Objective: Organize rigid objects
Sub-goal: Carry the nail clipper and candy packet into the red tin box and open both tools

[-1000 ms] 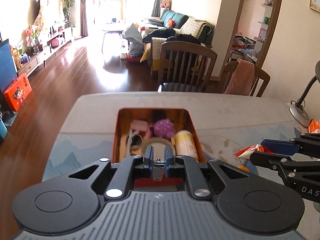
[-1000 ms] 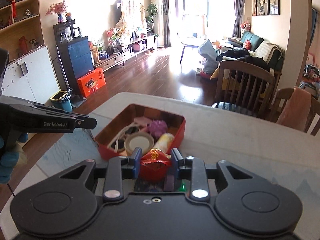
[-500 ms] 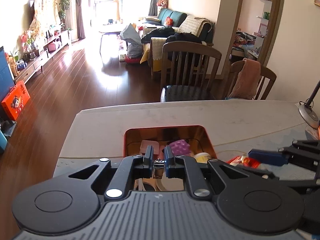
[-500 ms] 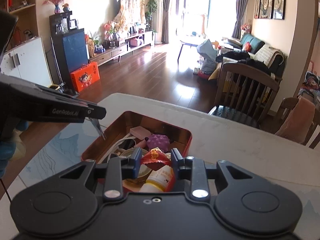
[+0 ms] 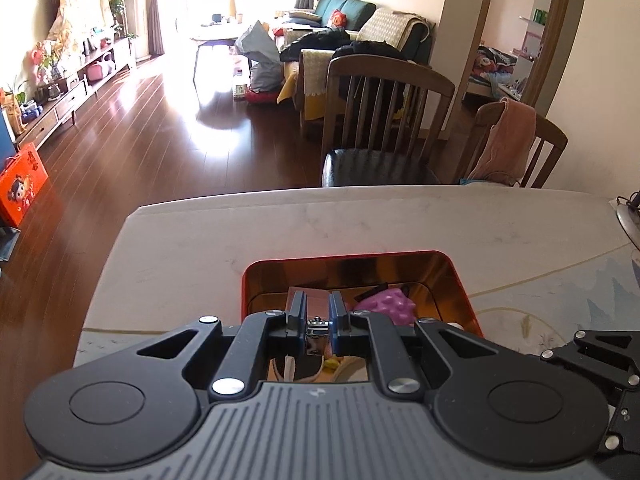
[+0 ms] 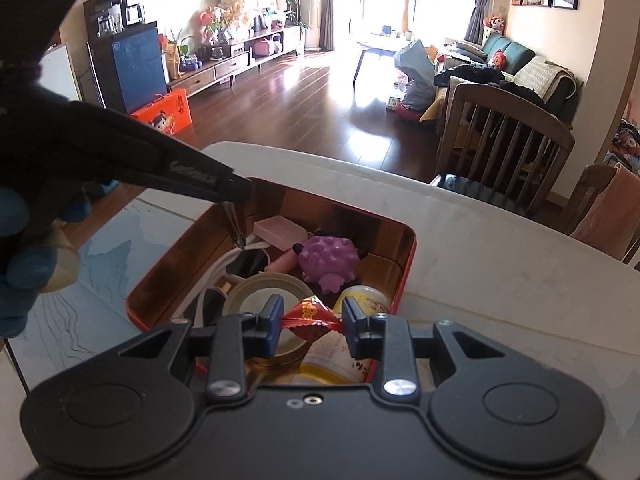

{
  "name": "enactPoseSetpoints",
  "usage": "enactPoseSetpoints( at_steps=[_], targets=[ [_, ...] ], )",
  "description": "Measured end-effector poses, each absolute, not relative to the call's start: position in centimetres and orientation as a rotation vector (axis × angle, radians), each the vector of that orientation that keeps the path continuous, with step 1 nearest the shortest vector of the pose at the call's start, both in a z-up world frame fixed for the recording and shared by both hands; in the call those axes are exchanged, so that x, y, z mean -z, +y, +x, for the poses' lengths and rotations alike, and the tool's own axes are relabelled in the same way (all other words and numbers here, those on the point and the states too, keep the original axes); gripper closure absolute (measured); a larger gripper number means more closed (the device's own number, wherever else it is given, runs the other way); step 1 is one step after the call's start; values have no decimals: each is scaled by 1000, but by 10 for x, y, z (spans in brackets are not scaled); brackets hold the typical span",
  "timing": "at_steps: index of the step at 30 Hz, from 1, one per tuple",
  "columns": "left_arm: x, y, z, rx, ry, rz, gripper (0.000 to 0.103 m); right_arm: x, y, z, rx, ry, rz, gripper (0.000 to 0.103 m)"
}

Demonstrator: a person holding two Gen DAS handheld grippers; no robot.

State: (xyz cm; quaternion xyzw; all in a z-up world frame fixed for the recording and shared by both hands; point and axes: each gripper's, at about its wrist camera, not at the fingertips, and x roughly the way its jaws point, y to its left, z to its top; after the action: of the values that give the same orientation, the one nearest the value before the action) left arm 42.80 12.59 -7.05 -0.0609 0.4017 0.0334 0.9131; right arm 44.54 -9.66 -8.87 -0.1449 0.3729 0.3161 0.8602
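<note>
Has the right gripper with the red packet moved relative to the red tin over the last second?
Yes. The right gripper, holding the red packet, has advanced from short of the red tin to over its near end, above the tape roll.

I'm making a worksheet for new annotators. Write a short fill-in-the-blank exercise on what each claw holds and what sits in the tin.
1. The right claw holds a ____ candy wrapper.
2. The left claw grips a small ____ clip.
3. Both claws hang over the open red ____.
4. The bumpy toy in it is ____.

Missing words: red; metal; tin; purple
</note>
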Motion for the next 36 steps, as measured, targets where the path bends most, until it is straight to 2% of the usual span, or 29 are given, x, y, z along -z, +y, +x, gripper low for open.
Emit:
enactPoseSetpoints(
  at_steps=[14, 25, 30, 36],
  targets=[
    [107, 133, 434, -59, 868, -145, 92, 108, -92, 437, -667, 815, -336, 72],
    [110, 129, 420, -53, 887, -141, 92, 109, -89, 429, -663, 815, -356, 70],
    [119, 127, 412, -63, 928, -128, 92, 108, -89, 428, -662, 836, -350, 62],
    [124, 123, 403, -52, 954, -123, 92, 101, -97, 425, -653, 875, -311, 59]
  ],
)
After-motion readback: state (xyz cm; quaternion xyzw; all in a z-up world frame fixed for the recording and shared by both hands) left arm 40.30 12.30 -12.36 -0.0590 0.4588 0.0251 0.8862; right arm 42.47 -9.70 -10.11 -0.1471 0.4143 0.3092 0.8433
